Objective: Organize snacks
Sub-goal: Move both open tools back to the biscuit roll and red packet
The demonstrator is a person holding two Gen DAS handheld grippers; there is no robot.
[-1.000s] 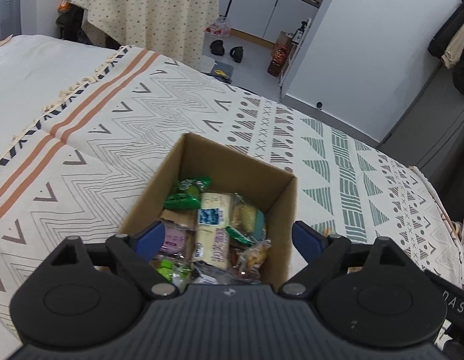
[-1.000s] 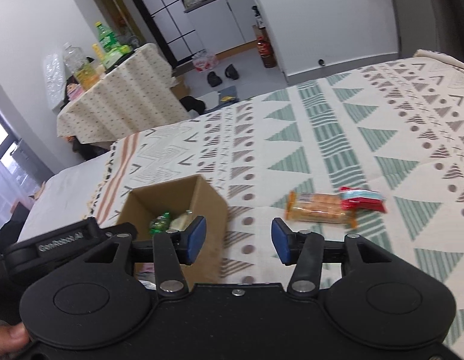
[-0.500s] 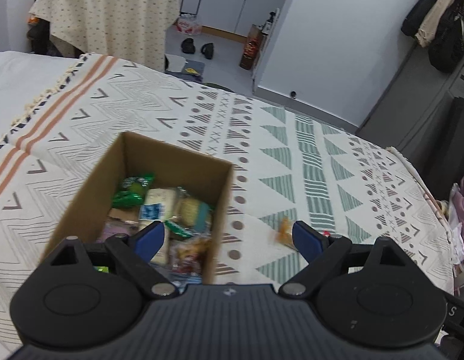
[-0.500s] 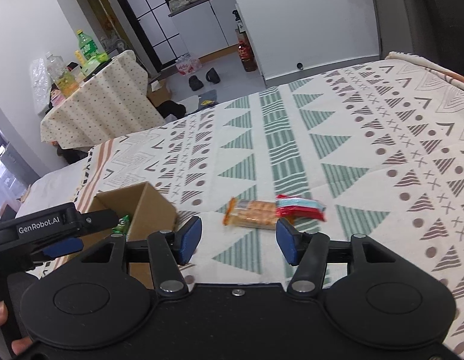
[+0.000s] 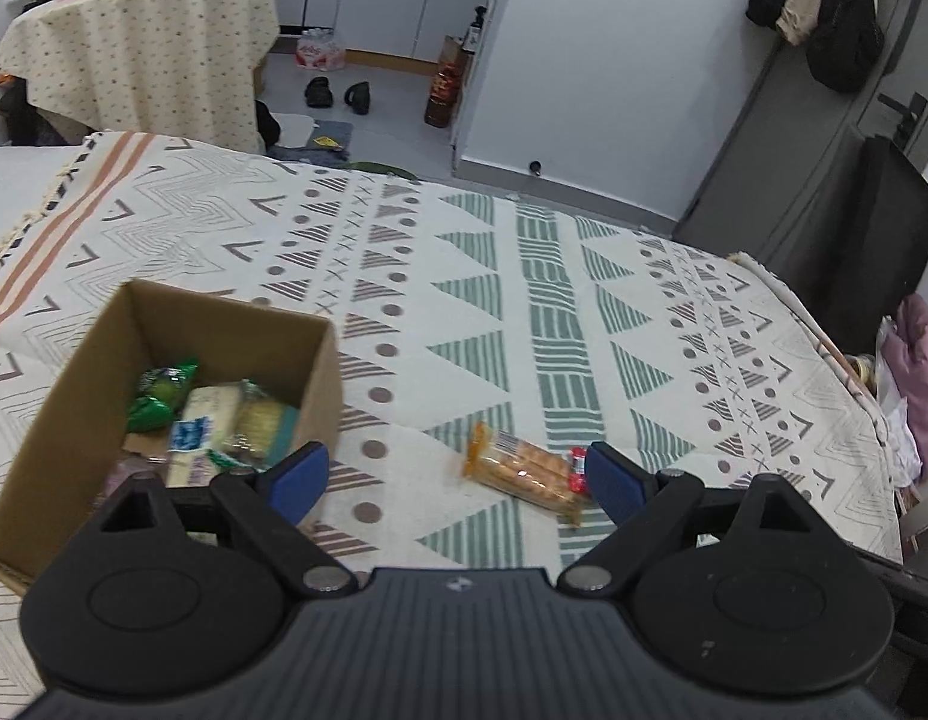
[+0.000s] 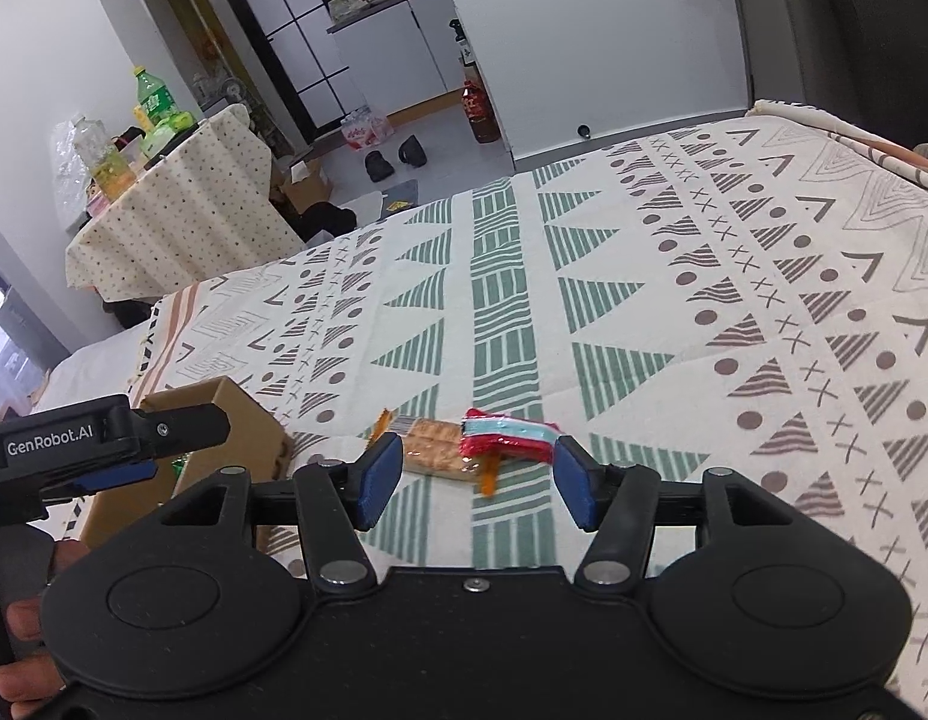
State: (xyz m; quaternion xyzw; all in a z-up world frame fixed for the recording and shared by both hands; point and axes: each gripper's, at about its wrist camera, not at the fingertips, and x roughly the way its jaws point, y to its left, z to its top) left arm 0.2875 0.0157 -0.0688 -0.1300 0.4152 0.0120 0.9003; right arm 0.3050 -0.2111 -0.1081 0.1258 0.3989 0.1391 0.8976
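Observation:
An open cardboard box point(image 5: 74, 414) with several wrapped snacks inside sits on the patterned bedspread point(image 5: 523, 300) at the left. Right of it lies a clear pack of biscuits point(image 5: 520, 471) with orange ends, and a red and light-blue packet point(image 6: 508, 437) lies against its right end. My left gripper point(image 5: 458, 480) is open above the cloth between box and biscuits. My right gripper point(image 6: 475, 477) is open, its fingers framing the biscuit pack point(image 6: 437, 453) and red packet from the near side. The left gripper body point(image 6: 74, 444) shows at the left of the right wrist view, over the box point(image 6: 224, 420).
The bedspread runs far to the right and back. Beyond the bed stand a table under a dotted cloth point(image 5: 146, 54) with bottles, shoes point(image 5: 338, 93) on the floor, and a white wall point(image 5: 613, 60). A hand point(image 6: 14, 618) holds the left gripper.
Both grippers have swung right, away from the box toward the two loose snacks. The right gripper now frames the biscuits and red packet and its fingers stand wider apart.

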